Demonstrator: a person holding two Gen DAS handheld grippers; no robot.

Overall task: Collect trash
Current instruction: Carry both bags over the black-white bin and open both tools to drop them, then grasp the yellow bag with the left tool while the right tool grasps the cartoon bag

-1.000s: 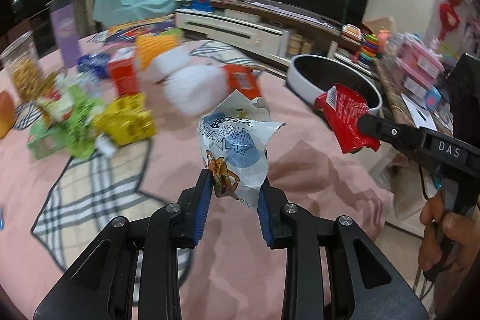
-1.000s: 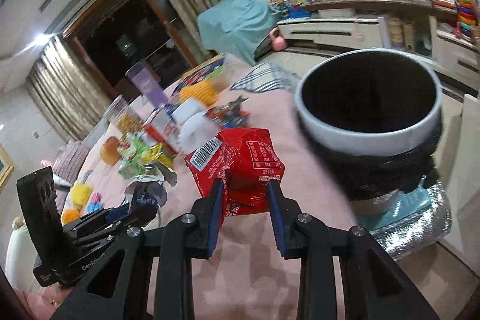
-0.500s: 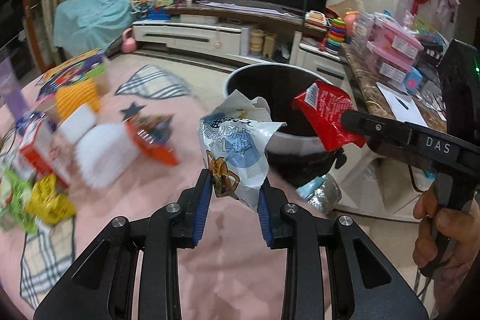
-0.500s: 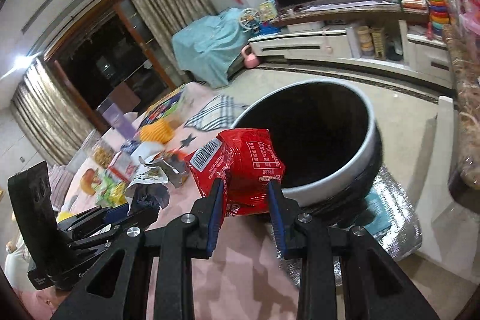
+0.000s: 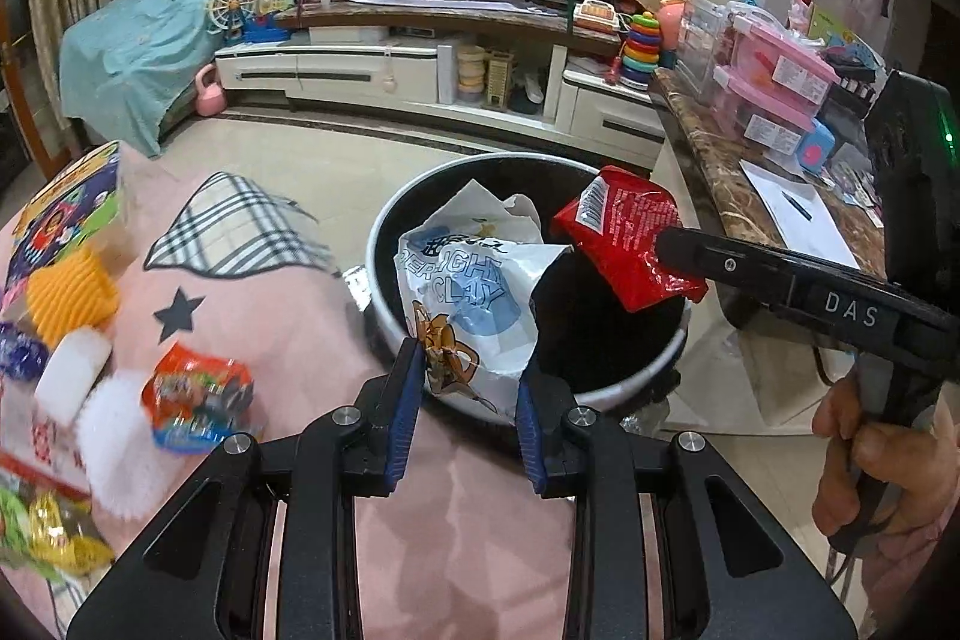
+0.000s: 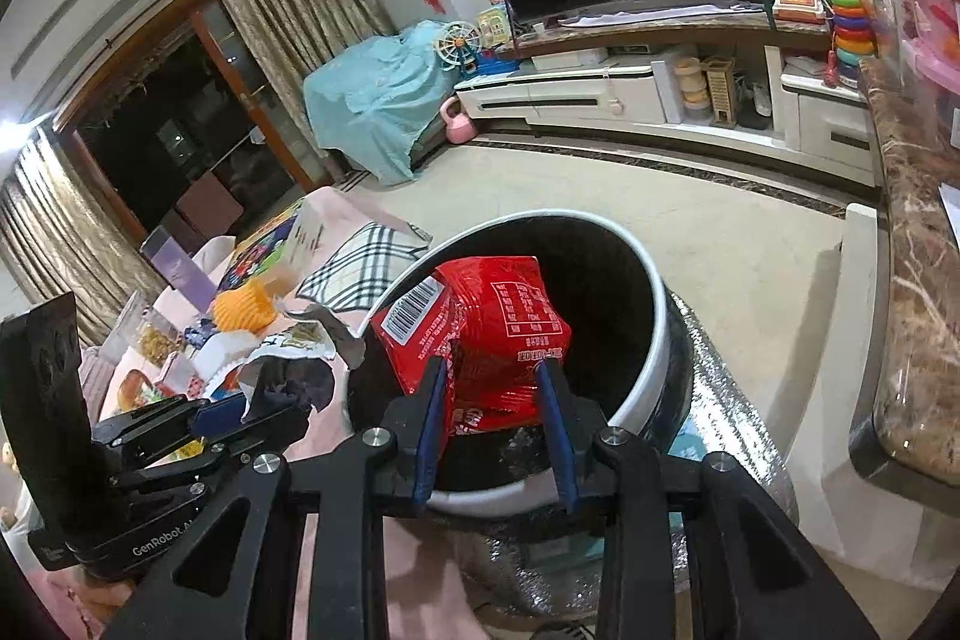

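My left gripper (image 5: 468,388) is shut on a white and blue crumpled wrapper (image 5: 474,292) and holds it over the near rim of the round white-rimmed trash bin (image 5: 384,244). My right gripper (image 6: 495,400) is shut on a red snack packet (image 6: 480,328), held over the bin's dark opening (image 6: 657,304). The red packet (image 5: 627,244) and the right gripper also show in the left wrist view at the right. The left gripper (image 6: 222,415) with its wrapper (image 6: 300,346) shows at the lower left of the right wrist view.
A pink cloth-covered table (image 5: 288,340) holds more items at the left: an orange snack packet (image 5: 195,394), white pads (image 5: 75,376), a yellow ribbed thing (image 5: 69,292). A marble counter (image 5: 714,172) with pink boxes stands right of the bin. A TV stand (image 5: 420,64) is beyond.
Both grippers have swung right, away from the table's clutter to the bin. The wrapper and the red packet now hang over the bin's opening. Both grips are unchanged.
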